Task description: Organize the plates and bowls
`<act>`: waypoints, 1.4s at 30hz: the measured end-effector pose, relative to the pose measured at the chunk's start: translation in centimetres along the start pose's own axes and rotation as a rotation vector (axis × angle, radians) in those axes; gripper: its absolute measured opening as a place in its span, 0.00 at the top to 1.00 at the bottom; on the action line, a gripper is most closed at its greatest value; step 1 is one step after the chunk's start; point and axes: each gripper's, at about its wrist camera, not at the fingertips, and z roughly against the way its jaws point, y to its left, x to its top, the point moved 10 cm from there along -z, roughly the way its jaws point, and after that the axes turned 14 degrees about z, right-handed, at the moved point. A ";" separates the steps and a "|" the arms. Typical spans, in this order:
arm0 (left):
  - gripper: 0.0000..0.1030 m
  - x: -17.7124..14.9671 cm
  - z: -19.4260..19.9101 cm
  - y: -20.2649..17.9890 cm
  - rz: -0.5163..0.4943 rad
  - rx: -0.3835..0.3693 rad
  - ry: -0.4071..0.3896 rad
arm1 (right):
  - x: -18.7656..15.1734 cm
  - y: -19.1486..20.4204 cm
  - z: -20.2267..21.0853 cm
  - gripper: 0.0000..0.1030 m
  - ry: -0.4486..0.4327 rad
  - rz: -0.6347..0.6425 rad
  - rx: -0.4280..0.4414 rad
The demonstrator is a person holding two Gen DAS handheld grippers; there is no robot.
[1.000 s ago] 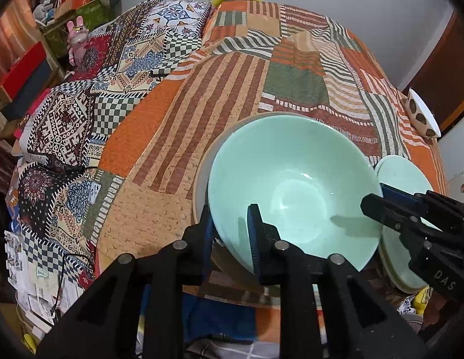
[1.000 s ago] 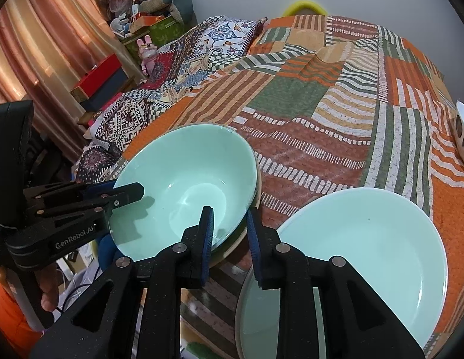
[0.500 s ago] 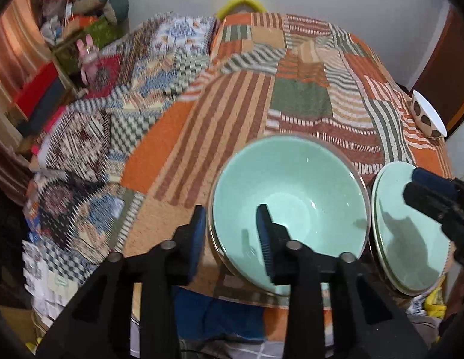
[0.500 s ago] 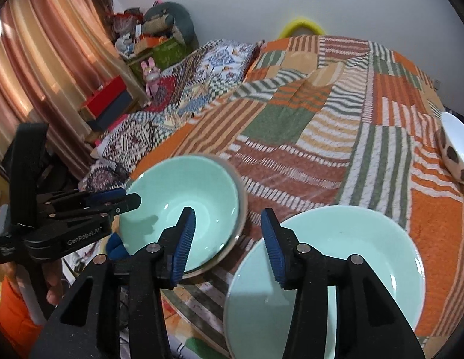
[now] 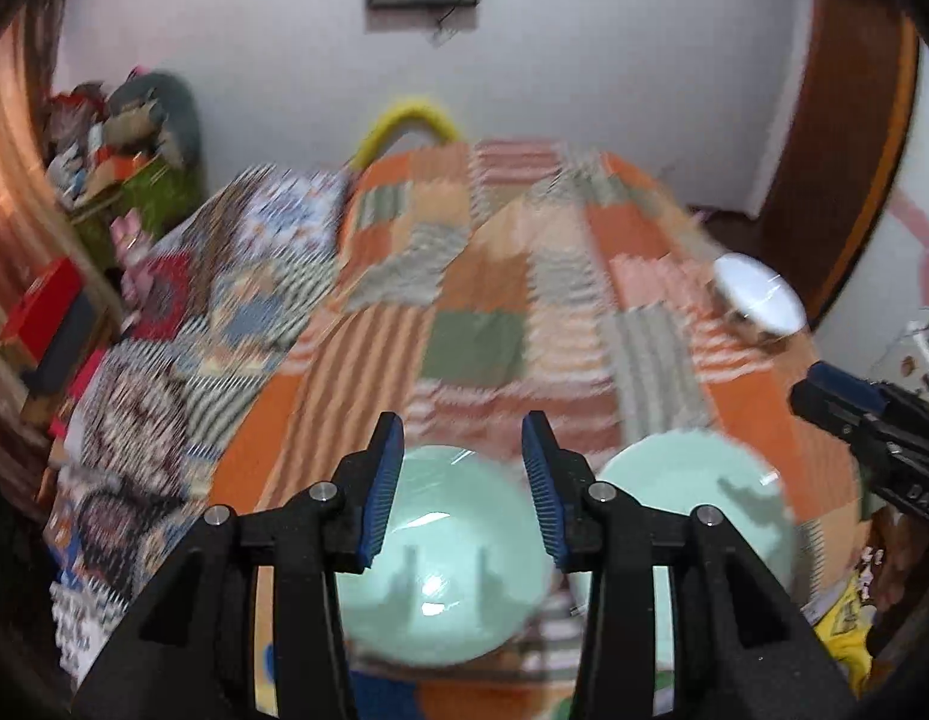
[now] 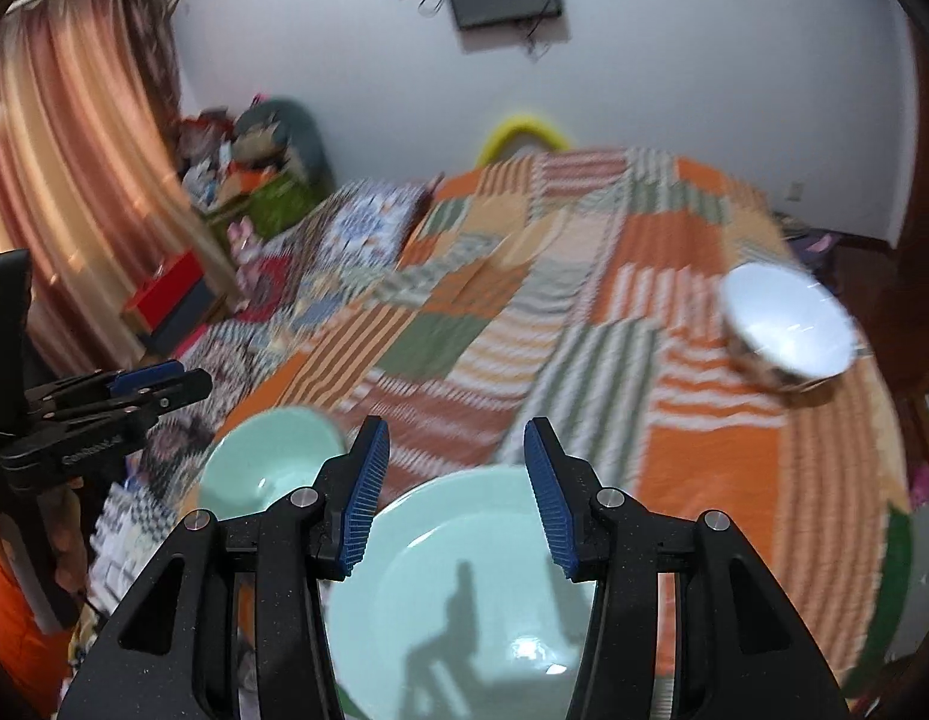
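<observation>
A mint green bowl [image 5: 446, 564] sits near the front edge of a patchwork bedspread [image 5: 476, 336], also seen in the right wrist view [image 6: 266, 468]. A mint green plate [image 6: 458, 600] lies to its right, also in the left wrist view [image 5: 698, 498]. A white bowl with a patterned outside [image 6: 785, 330] stands at the far right [image 5: 758, 294]. My left gripper [image 5: 462, 486] is open and empty above the green bowl. My right gripper [image 6: 455, 498] is open and empty above the plate. Both views are blurred.
A second quilt [image 5: 182, 324] covers the left side of the bed. Boxes and toys [image 6: 248, 180] are piled by the curtain at the left. A yellow hoop [image 6: 521, 132] shows behind the bed. A wooden door [image 5: 836, 150] is at the right.
Both grippers let go of the green bowl, opened wide and pulled back and up. The bowl now rests on the bedspread beside the plate.
</observation>
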 end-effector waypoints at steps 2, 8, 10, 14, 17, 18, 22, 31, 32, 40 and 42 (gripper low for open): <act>0.60 1.1 0.5 -2.6 -0.024 -0.033 -0.024 | 0.5 -1.6 1.3 0.55 -0.027 -0.010 -0.032; 0.59 3.3 0.6 -11.0 -0.097 -0.146 -0.061 | 1.2 -8.0 6.0 0.49 -0.096 -0.036 -0.177; 0.43 3.7 0.0 -13.3 -0.108 -0.181 -0.052 | 1.1 -10.3 7.3 0.49 -0.107 -0.058 -0.221; 0.34 4.7 -1.3 -16.8 -0.104 -0.226 -0.071 | 0.6 -14.0 9.1 0.49 -0.116 -0.095 -0.290; 0.34 4.8 -3.1 -19.3 -0.133 -0.239 -0.048 | 0.4 -16.7 9.6 0.49 -0.112 -0.121 -0.338; 0.34 4.9 -3.8 -20.2 -0.141 -0.244 -0.037 | 0.2 -17.4 9.8 0.49 -0.111 -0.131 -0.346; 0.34 4.7 -7.3 -23.1 -0.186 -0.247 0.005 | -0.3 -20.0 9.0 0.49 -0.098 -0.167 -0.361; 0.34 3.0 -16.0 -28.2 -0.227 -0.284 0.119 | -3.0 -24.4 2.8 0.49 0.000 -0.265 -0.308; 0.34 2.8 -16.8 -28.4 -0.219 -0.284 0.132 | -3.3 -24.7 2.5 0.49 0.009 -0.269 -0.307; 0.42 2.3 -23.8 -28.6 -0.152 -0.269 0.226 | -4.9 -27.1 -1.2 0.55 0.079 -0.304 -0.286; 0.55 2.0 -25.1 -28.6 -0.151 -0.266 0.250 | -5.0 -27.4 -1.9 0.60 0.092 -0.306 -0.279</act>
